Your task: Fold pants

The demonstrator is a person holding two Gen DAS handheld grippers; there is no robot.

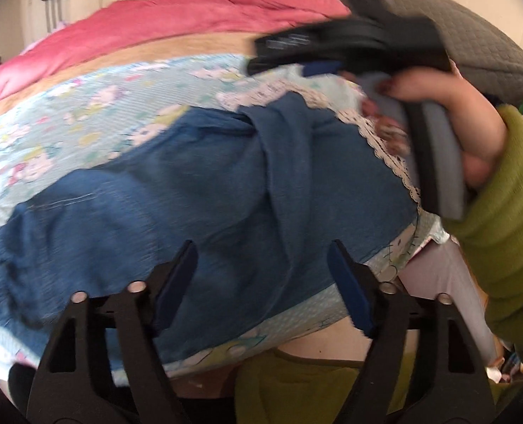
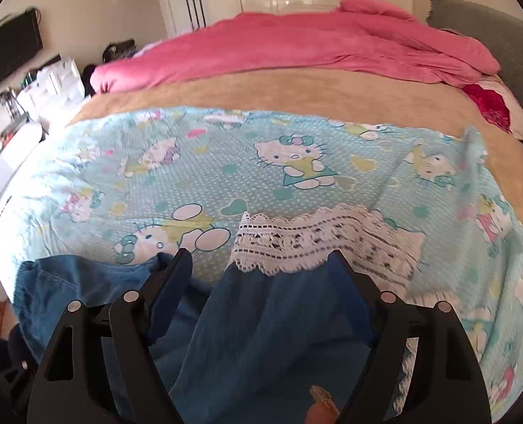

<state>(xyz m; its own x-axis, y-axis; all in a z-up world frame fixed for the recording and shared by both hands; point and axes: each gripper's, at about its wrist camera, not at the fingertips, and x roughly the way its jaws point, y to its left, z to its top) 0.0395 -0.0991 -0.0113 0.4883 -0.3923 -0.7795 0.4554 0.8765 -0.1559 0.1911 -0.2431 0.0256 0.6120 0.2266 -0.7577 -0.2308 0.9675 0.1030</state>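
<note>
Blue pants (image 1: 198,198) with a white lace hem (image 1: 385,141) lie spread and creased on the light-blue cartoon-print sheet (image 1: 84,116). My left gripper (image 1: 261,258) is open and empty, just above the pants near the bed's front edge. The right gripper's body (image 1: 350,46) shows at the upper right of the left wrist view, held in a hand above the lace end. In the right wrist view my right gripper (image 2: 259,261) is open over the pants (image 2: 261,335), with the lace hem (image 2: 318,236) just ahead of its fingertips.
A pink blanket (image 2: 297,46) lies bunched across the far side of the bed, beyond a tan cover (image 2: 297,95). A grey quilted headboard (image 2: 491,35) stands at the right. Shelves with clutter (image 2: 31,99) stand to the left. The person's green sleeve (image 1: 501,212) reaches in at right.
</note>
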